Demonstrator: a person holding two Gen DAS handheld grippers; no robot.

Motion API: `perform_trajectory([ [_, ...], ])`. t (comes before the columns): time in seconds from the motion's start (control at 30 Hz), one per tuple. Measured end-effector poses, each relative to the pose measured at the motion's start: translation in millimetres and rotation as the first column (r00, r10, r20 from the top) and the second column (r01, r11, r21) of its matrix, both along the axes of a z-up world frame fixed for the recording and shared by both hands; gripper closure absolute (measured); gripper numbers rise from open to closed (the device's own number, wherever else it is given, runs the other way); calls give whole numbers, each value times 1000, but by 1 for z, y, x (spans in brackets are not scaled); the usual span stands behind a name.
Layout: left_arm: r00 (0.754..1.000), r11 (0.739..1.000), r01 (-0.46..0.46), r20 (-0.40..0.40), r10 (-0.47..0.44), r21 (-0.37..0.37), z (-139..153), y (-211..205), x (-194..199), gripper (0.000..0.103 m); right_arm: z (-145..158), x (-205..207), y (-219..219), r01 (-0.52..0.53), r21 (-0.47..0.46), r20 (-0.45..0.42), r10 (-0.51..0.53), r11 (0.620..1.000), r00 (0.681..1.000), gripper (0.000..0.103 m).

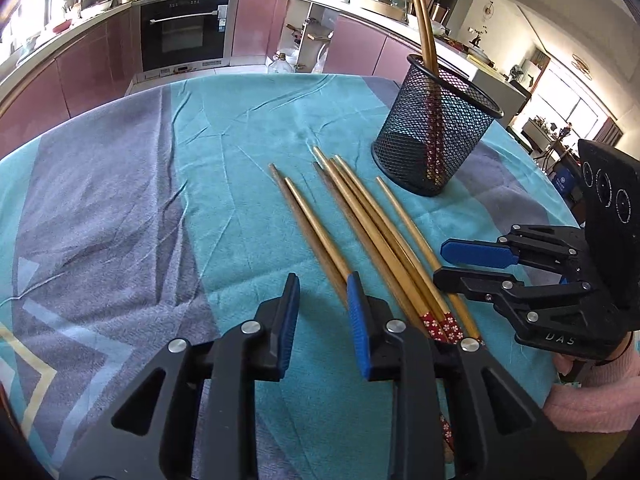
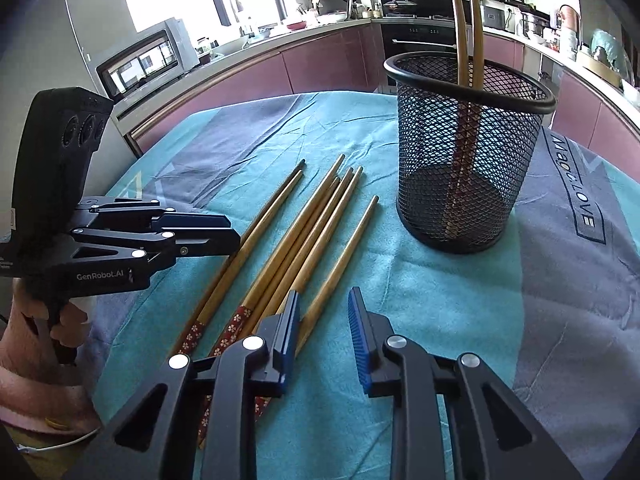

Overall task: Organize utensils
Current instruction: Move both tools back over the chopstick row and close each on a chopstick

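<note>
Chopsticks (image 2: pixel 304 236) lie loose — both grippers' fingers (image 2: pixel 362 344) spread, empty; cloth (image 2: pixel 460 320) reads "LOVE", left gripper (image 2: pixel 236 234) "GenRobot.AI".

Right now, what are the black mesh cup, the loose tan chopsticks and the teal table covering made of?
Black mesh cup: likely painted wire mesh; see-through lattice, solid rolled rim.
Tan chopsticks: probably bamboo or wood, satin finish; red flower-patterned ends.
Teal table covering: fabric, towel-like nap, creased.

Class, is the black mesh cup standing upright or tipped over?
Upright: the black mesh cup stands on its base on the teal cloth, rim up, two chopsticks inside.
</note>
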State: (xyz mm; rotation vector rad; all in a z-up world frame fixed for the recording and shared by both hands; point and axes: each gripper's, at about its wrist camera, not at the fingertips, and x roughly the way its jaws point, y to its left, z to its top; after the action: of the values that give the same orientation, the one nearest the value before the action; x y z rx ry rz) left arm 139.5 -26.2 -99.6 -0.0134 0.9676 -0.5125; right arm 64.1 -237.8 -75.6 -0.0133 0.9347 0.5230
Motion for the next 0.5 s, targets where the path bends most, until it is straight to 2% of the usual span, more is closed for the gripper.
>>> perform_trajectory([
  [0.23,1000,999,3,16,-4,48,-1,-11,3,74,1,1,0,-1,-10,6,1,1000,1000,79],
  [0.33,1000,999,8,18,-9,50,-1,-11,4,77,2,2,1,-3,-23,10,3,1000,1000,82],
  [0.4,1000,999,13,18,-13,53,-1,-9,3,83,2,3,1,-4,-29,11,4,1000,1000,83],
  [0.5,1000,998,16,11,-17,54,-1,-7,5,84,2,5,1,-1,-34,12,1,999,1000,83],
])
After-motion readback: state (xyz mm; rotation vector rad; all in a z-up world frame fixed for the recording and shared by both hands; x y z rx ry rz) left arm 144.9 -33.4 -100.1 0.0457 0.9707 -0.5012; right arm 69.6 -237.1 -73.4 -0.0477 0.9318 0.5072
